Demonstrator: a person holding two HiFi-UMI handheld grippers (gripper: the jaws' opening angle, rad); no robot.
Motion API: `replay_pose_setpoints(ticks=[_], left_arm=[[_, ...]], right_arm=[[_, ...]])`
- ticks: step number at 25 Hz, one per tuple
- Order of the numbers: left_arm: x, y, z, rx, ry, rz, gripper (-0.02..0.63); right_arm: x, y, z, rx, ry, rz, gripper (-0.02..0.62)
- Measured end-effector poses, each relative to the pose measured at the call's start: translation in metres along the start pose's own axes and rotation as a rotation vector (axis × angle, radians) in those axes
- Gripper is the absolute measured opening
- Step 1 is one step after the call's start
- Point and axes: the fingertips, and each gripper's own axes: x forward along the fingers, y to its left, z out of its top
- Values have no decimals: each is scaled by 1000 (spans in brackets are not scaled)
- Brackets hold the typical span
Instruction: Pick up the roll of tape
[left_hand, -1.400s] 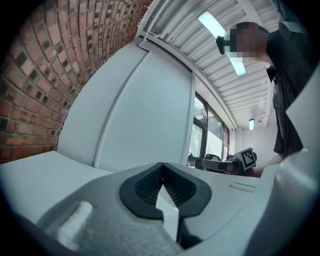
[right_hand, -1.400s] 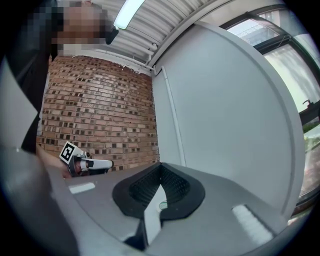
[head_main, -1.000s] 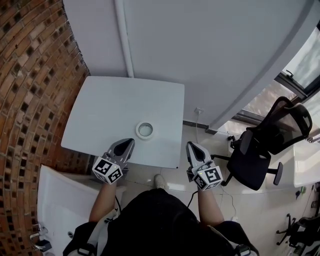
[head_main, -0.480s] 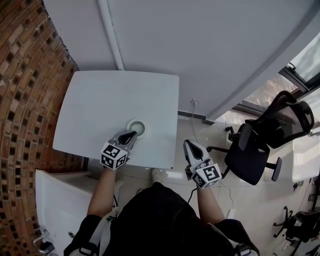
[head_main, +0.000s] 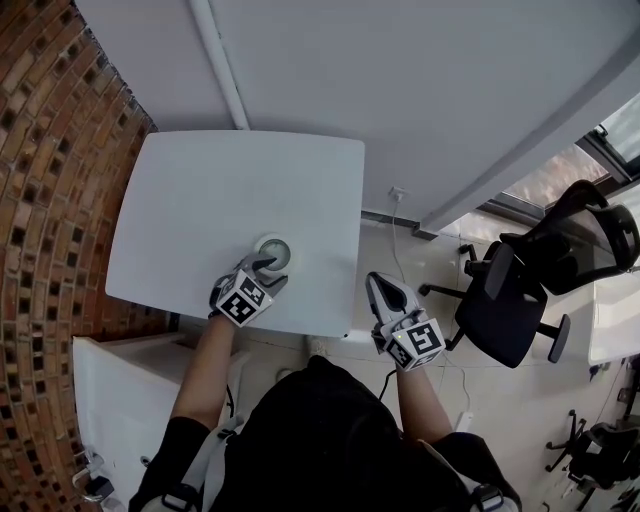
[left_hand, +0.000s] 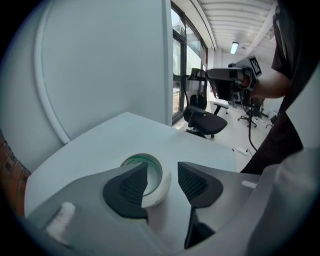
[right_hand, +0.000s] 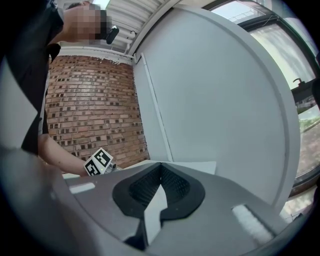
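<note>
A white roll of tape (head_main: 273, 250) lies flat on the white table (head_main: 220, 180), near its front edge. My left gripper (head_main: 266, 266) points down at it. Its jaws are opening and straddle the near wall of the roll (left_hand: 156, 196): one pad (left_hand: 127, 187) sits over the roll's hole, the other pad (left_hand: 195, 182) outside it, and neither presses on it. My right gripper (head_main: 378, 286) hangs off the table's right front corner. In the right gripper view its jaws (right_hand: 160, 167) meet at the tips with nothing between them.
A brick wall (head_main: 50, 150) borders the table's left side, and a white wall with a pipe (head_main: 222, 70) stands behind it. A black office chair (head_main: 530, 290) stands on the floor at the right. A white surface (head_main: 110, 400) lies at the lower left.
My left gripper has moved forward and down from the table's front edge onto the tape, and its shut jaws have parted around the roll's wall. The right gripper has drifted slightly.
</note>
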Motion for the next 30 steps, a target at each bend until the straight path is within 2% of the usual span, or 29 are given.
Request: replay_pose_setpoints(ticks=[5, 8, 12, 16, 19, 25, 28, 29, 30], left_arm=[[21, -9, -19, 217, 193, -60, 198], [35, -13, -25, 299, 273, -93, 196], [47, -15, -36, 362, 356, -109, 195], [49, -15, -43, 385, 446, -147, 189], [51, -14, -46, 403, 498, -149, 144], [50, -13, -48, 426, 502, -154, 133], [46, -19, -51, 475, 490, -169, 129], [43, -19, -50, 469, 473, -170, 127], [40, -17, -48, 427, 442, -167, 123]], right_arm=[[-3, -13, -2, 11, 5, -23, 5], [-6, -16, -8, 19, 19, -31, 5], [-12, -14, -15, 31, 34, -37, 5], [-18, -15, -15, 12, 42, -41, 5], [-24, -20, -19, 15, 49, -57, 5], [-29, -11, -10, -1, 40, -41, 5], [-30, -2, -3, -30, 38, -12, 5], [-29, 1, 1, -45, 35, 4, 5], [-27, 5, 7, -58, 28, 17, 5]])
